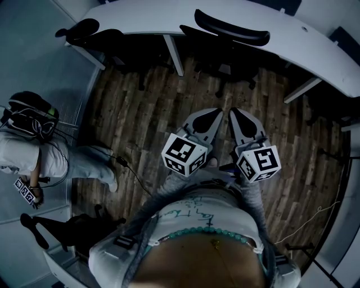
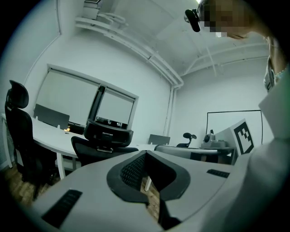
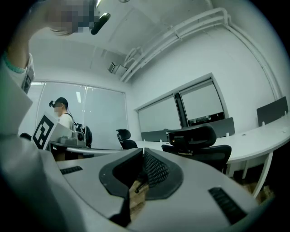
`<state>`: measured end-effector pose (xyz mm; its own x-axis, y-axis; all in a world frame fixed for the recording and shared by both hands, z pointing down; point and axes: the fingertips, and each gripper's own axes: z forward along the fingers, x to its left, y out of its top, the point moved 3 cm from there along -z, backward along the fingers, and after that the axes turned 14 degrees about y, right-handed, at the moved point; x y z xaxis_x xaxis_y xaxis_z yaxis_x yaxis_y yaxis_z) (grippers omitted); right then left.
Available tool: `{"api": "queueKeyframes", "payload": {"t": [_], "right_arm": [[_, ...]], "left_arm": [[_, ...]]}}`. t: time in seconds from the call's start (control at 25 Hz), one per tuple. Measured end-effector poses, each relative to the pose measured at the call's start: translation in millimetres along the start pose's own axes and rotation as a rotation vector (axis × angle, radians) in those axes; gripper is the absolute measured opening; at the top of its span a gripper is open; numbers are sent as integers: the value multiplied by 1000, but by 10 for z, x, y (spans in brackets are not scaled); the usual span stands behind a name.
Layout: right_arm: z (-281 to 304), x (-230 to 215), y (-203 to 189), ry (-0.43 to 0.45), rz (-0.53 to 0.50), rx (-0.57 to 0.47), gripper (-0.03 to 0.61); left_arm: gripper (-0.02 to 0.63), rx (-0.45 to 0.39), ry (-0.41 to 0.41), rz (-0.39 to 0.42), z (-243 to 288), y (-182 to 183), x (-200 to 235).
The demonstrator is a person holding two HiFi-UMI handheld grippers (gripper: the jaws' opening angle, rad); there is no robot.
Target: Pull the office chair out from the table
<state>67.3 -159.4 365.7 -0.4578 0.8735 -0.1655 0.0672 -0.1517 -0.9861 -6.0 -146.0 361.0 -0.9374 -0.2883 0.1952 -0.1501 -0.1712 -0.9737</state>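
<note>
A: Scanning from the left: a person stands at the far edge, not part of this. Next, a spare black chair sits at the left end of the curved white table.

B: Tools?

A: Centre frame, the left tool is held level over the plank floor. Its jaws are pressed together with nothing between them. In its own view the pads meet and only floor shows below.

B: Target?

A: The office chair is tucked under the table, straight ahead. Its headrest and upper back poke out past the edge. It is well apart from both tools, and its seat and base are lost in shadow underneath.

B: Right side?

A: The right tool is just beside the left one, likewise closed and empty.

B: How will it handle?

A: My guess is bulky and fairly heavy. It should roll easily on bare planks if it has castors, which I can't see. The headrest likely pivots, so it is a poor hold. Best bet is the stiff top rim of the backrest, one tool on each side, so it comes out straight.

B: Risks?

A: Smooth plastic may slip in the pads, and the armrests might catch the table's underside. The jaws must open first.
</note>
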Motion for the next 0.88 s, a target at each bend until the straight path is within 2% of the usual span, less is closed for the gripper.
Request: {"api": "queueKeyframes", "payload": {"t": [0.36,0.6,0.88], "right_arm": [[94,-170,-51,-2,15,21,20],[249,-428,9,-55,18,6,20],[656,-780,119,-101,8,9,20]], "left_arm": [[9,20,4,-13,204,-34,80],[9,29,-54,-9,506,28,179],[9,30,-113,-8,981,222,488]]}}
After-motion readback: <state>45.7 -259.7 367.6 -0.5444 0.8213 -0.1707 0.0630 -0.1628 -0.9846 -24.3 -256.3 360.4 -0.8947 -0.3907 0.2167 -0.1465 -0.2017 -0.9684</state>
